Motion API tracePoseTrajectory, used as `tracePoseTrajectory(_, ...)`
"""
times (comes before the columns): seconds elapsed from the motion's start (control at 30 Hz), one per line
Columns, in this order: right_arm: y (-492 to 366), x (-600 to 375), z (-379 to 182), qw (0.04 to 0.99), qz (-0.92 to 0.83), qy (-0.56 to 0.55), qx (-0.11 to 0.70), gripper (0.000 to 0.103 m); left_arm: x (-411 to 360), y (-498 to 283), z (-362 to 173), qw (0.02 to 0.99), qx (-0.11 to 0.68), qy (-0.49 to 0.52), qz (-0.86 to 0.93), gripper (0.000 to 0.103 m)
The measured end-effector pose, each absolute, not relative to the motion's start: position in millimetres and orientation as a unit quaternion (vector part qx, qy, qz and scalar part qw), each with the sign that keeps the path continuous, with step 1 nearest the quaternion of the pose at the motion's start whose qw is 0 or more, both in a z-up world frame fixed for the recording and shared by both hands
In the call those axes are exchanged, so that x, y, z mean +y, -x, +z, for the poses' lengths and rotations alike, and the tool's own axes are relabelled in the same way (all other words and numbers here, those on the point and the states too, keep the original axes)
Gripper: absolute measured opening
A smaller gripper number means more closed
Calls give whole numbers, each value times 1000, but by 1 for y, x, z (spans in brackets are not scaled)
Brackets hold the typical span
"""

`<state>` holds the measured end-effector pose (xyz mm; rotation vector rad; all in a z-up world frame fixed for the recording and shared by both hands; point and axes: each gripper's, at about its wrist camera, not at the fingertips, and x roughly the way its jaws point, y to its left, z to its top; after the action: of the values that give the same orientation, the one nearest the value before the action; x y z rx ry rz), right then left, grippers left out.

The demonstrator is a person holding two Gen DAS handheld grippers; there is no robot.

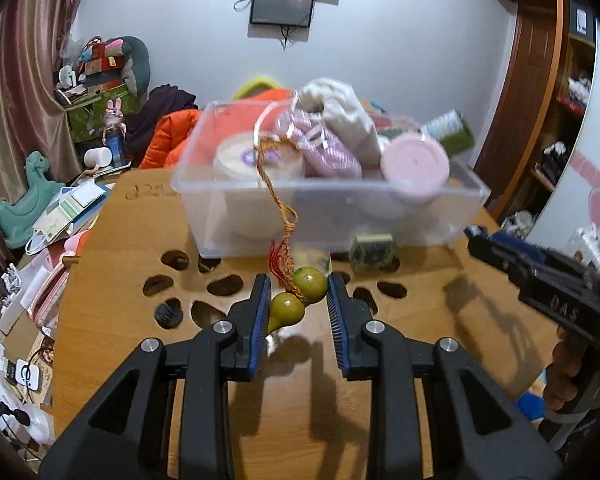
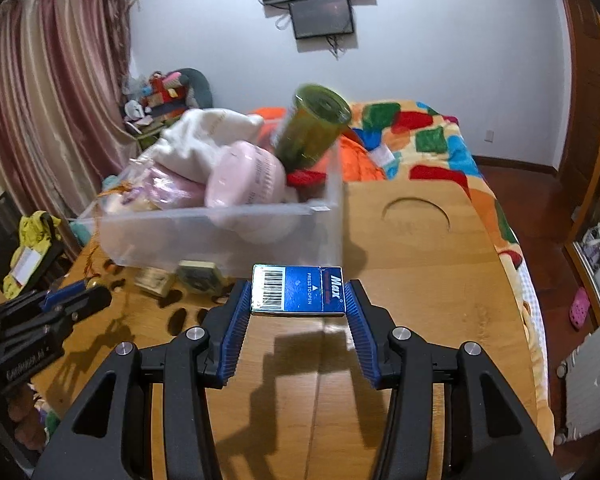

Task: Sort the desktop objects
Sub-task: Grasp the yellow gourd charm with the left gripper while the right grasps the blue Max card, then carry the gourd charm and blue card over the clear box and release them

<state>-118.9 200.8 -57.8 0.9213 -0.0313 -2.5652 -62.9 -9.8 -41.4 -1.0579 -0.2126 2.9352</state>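
The left gripper point(image 1: 298, 294) has its jaws pinched on a small green gourd point(image 1: 298, 294), the blue pads pressing its two bulbs from either side. A braided orange cord point(image 1: 278, 196) with a red tassel runs from the gourd's neck up over the front wall of the bin point(image 1: 320, 216) and into it. The gourd hangs just above the tabletop point(image 1: 112, 280), in front of the bin.

The right gripper point(image 2: 298, 292) has its jaws clamped on a blue box point(image 2: 298, 290) marked "Max", one pad on each short end, barcode toward the left. The box is held level, just in front of the bin's near right corner and clear of the tabletop.

The bin is clear plastic and heaped full: a pink jar point(image 1: 414, 164), a white cloth point(image 1: 340, 116), a pink striped bundle point(image 1: 324, 148), a round cream tin point(image 1: 256, 160), and a green cup point(image 2: 312, 128) leaning out at the bin's far right end. A small greenish cube point(image 1: 370, 252) sits on the tabletop against the bin's front wall. Oval cut-outs point(image 1: 224, 284) pierce the wood in front of the bin, and a black clip point(image 1: 167, 314) lies to their left. Behind the bin lies a bed with a patchwork blanket point(image 2: 432, 148).
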Motion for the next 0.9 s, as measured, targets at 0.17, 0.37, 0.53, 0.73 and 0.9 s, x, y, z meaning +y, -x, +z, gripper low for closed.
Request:
tracePoseTrajectory(0.17,110,193,-50,266,-907,-324,-40,44,-19,62,-26,10,-82,322,943,28)
tracePoseTrajectory(0.37,111,184,-40,270,-911,-311,-31,44,-25,72,-9,15,-83,300,950,28)
tracePoseTrajectory(0.53,115,191,-27,254,-921,-293,-24,44,-22,80,-2,22,-80,287,954,28)
tracePoseTrajectory(0.73,127,191,-18,233,-930,-285,-7,44,-20,94,1,34,-83,283,955,28)
tracePoseTrajectory(0.9,141,192,-20,222,-930,-291,-3,44,-19,106,-2,40,-82,288,953,28)
